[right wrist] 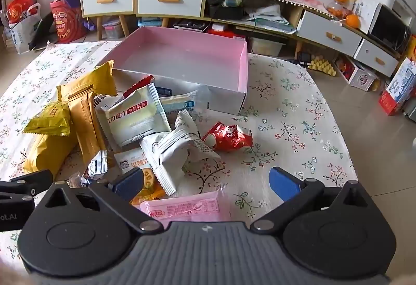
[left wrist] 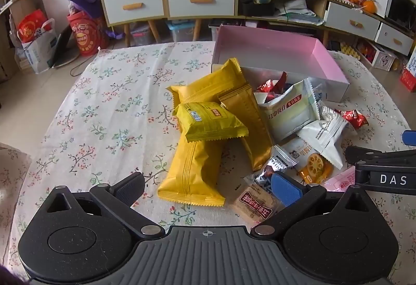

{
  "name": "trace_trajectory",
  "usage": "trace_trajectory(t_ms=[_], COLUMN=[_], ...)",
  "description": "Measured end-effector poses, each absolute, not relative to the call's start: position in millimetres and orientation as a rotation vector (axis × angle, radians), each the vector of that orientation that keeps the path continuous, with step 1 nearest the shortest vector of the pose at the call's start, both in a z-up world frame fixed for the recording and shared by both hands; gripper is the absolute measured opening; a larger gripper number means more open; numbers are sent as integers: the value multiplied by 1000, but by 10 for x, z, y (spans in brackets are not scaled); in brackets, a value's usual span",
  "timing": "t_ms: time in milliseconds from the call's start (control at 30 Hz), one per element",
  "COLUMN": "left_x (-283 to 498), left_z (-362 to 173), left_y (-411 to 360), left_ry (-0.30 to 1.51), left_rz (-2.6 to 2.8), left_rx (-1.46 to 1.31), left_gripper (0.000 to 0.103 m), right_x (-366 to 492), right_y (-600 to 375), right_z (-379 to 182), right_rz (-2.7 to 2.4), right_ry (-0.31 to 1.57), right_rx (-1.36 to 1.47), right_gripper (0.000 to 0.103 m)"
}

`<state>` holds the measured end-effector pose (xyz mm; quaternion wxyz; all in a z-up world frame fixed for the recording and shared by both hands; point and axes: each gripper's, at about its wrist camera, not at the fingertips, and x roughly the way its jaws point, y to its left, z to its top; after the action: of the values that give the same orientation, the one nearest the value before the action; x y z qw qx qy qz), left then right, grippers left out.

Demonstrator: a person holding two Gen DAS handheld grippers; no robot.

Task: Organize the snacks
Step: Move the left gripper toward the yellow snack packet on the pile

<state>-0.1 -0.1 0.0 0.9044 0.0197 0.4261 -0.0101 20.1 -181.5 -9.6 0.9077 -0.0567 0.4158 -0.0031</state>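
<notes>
A pile of snack packets lies on the flowered tablecloth in front of an empty pink box (left wrist: pixel 330 58) (right wrist: pixel 243 69). Several yellow packets (left wrist: pixel 210 122) (right wrist: pixel 49 120) are at the left of the pile. White packets (left wrist: pixel 288 109) (right wrist: pixel 135 116) and a red wrapped sweet (right wrist: pixel 230 138) (left wrist: pixel 355 118) are to the right. A pink packet (right wrist: pixel 187 208) lies just below my right gripper (right wrist: pixel 208 185), which is open and empty. My left gripper (left wrist: pixel 208 187) is open and empty, over the near end of a long yellow packet (left wrist: pixel 192 175) and a brown packet (left wrist: pixel 256 207).
The table (right wrist: pixel 299 116) is round with a floral cloth; its edge curves away on both sides. Low cabinets with white drawers (left wrist: pixel 200 0) and cluttered shelves stand behind. Red bags (left wrist: pixel 85 35) and boxes sit on the floor.
</notes>
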Motion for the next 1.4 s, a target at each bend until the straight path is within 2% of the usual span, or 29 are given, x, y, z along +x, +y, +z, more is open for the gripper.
trace_trajectory(t_ms=[1400], left_x=[105], left_z=[59], left_y=[121], left_ry=[882], left_rz=[-14], left_rx=[-37], left_gripper=[103], right_x=[242], right_y=[-1780], right_z=[-61], right_rz=[-22], right_ry=[819], right_rx=[-138], right_gripper=[103])
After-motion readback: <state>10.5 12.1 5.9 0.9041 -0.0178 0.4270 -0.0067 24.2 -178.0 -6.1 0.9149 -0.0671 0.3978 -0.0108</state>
